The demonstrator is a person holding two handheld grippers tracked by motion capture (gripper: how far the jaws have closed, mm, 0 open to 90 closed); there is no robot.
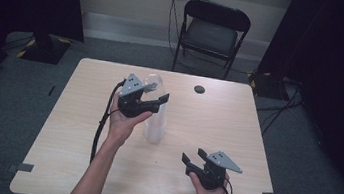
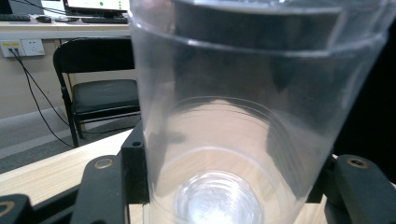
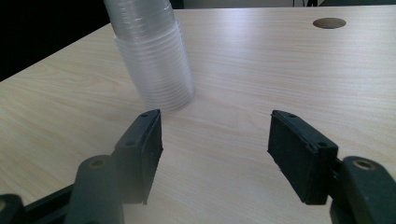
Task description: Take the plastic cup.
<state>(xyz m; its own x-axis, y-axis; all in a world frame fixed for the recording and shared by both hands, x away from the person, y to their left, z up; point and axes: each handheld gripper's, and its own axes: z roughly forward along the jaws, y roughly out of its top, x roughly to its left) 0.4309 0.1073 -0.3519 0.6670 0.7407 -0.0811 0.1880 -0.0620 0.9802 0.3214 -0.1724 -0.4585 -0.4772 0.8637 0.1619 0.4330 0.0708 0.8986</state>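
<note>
while the left tongs (image 1: pixel 153 92) clamp the top clear cup (image 1: pixel 153 81) of a stack (image 1: pixel 155 125), the desk (image 1: pixel 82 115) carries it. the right tongs (image 1: pixel 193 159) hover wide open, empty.

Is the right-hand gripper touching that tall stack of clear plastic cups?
Apart. In the right gripper view, the right gripper has open jaws, with bare table between them and the stack of clear plastic cups.

High cam overhead; gripper cams close (share cup stack (image 3: pixel 156 60)).
</note>
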